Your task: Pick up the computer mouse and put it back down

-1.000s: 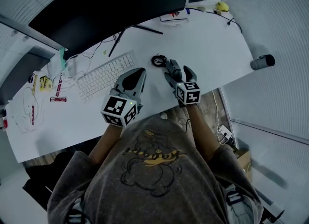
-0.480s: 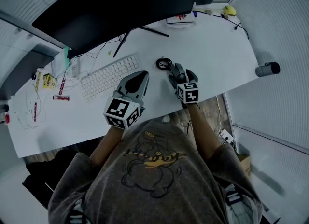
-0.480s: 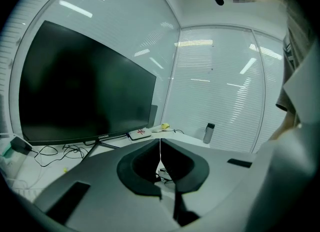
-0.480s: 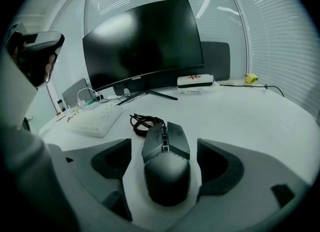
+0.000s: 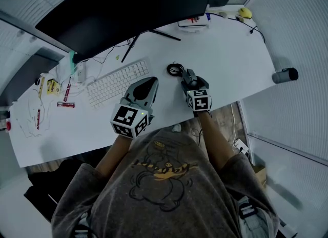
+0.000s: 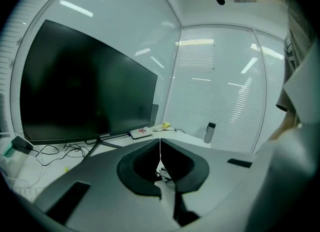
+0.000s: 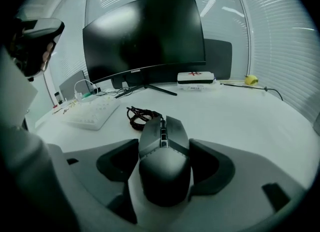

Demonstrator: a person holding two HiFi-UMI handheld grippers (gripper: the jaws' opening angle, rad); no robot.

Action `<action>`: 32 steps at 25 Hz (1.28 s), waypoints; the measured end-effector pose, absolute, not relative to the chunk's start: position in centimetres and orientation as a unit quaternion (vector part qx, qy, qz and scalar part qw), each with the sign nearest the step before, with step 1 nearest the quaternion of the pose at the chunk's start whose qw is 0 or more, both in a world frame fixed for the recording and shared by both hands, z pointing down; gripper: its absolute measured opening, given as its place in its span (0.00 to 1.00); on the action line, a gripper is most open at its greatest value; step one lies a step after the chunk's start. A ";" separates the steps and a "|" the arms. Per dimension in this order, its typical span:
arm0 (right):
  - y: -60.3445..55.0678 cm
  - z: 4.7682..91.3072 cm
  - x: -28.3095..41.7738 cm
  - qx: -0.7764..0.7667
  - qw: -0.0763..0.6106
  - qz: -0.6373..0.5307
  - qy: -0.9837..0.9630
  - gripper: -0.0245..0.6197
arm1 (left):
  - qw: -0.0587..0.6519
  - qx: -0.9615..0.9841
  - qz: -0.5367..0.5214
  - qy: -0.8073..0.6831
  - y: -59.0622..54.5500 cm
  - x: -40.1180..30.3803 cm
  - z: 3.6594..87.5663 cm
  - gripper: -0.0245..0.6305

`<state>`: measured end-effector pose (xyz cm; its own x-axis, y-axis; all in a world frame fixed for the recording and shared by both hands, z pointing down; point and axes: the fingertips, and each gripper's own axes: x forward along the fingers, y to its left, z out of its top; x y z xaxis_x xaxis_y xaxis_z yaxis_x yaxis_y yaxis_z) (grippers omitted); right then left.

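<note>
Right gripper (image 5: 190, 79) has dropped lower, and we see its jaws just closing onto the computer mouse (image 7: 164, 148) on the desk (image 5: 225, 52); left gripper (image 5: 150, 81) jaws together, empty.

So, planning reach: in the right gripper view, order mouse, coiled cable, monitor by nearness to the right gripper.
1. Mouse: between the jaws, which have just been closing.
2. Coiled cable: just ahead, slightly left.
3. Monitor: far back.
</note>
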<state>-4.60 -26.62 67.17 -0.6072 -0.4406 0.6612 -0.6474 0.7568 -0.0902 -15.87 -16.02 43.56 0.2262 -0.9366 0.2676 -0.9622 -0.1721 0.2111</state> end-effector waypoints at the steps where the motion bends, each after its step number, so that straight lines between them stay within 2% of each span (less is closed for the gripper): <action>1: -26.7 67.2 -4.6 0.309 0.319 0.162 -0.881 0.51 | 0.170 0.764 0.038 -0.621 -16.0 -15.9 43.6 0.07; 12: -26.6 66.7 -4.3 0.305 0.322 0.146 -0.884 0.50 | 0.170 0.766 0.034 -0.620 -15.8 -15.4 43.6 0.07; 32: -25.7 54.7 -2.1 0.332 0.207 0.100 -0.915 0.50 | 0.171 0.773 0.021 -0.611 -15.2 -13.7 43.6 0.07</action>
<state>-2.08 -25.68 54.71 -0.6938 -0.5663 0.4449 -0.6488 0.7596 -0.0448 -13.65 -15.22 43.57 0.2534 -0.9369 0.2410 -0.9512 -0.1959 0.2386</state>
